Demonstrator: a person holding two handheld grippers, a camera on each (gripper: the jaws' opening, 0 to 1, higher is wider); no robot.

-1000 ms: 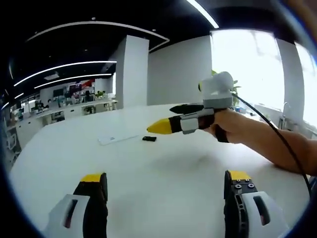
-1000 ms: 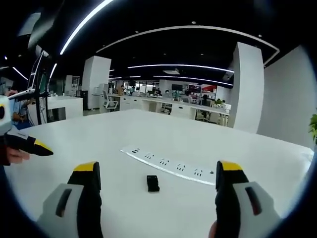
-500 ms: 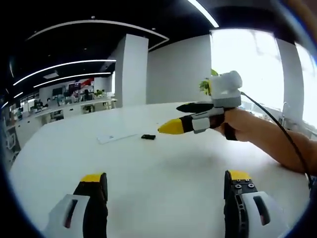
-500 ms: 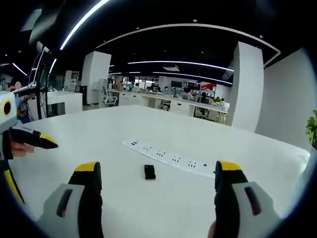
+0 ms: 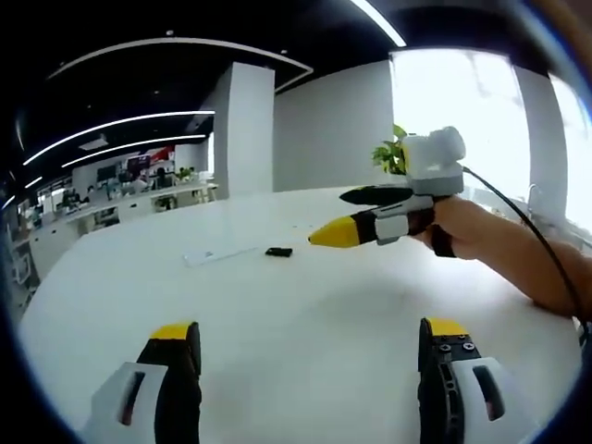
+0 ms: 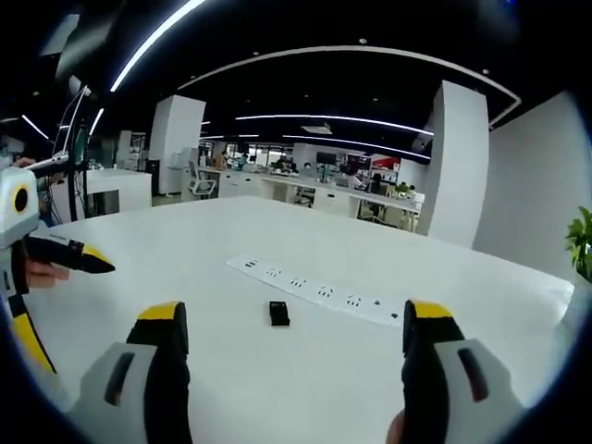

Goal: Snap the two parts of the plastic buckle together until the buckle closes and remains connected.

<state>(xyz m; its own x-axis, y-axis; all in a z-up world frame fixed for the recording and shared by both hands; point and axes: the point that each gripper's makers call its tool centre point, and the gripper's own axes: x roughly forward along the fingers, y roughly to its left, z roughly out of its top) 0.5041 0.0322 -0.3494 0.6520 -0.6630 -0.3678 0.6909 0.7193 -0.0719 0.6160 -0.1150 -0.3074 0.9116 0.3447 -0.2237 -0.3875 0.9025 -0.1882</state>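
hovering unclenched, both grippers (image 5: 305,338) (image 6: 291,324) above bare table (image 6: 305,388), buckle (image 6: 278,314) ahead.

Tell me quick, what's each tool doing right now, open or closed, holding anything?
Left tool: open, holding nothing, above the white table.
Right tool: open, holding nothing, with the black buckle lying on the table ahead of it.

Table (image 6: 277,370): broad white top, bare surface all round the strip.
Power strip (image 6: 319,294): long, white, lying flat on the table; several sockets along it. Same strip seen in the left gripper view (image 5: 219,254).
Pillar (image 6: 460,162): white, square, beyond the table's far edge, behind the strip.
Potted plant (image 6: 581,242): green leaves, past the strip's far-right end.
Ceiling light strips (image 6: 338,120): curved, lit, above the strip.
Office desks (image 6: 319,196): background rows, far behind the strip; details too small.
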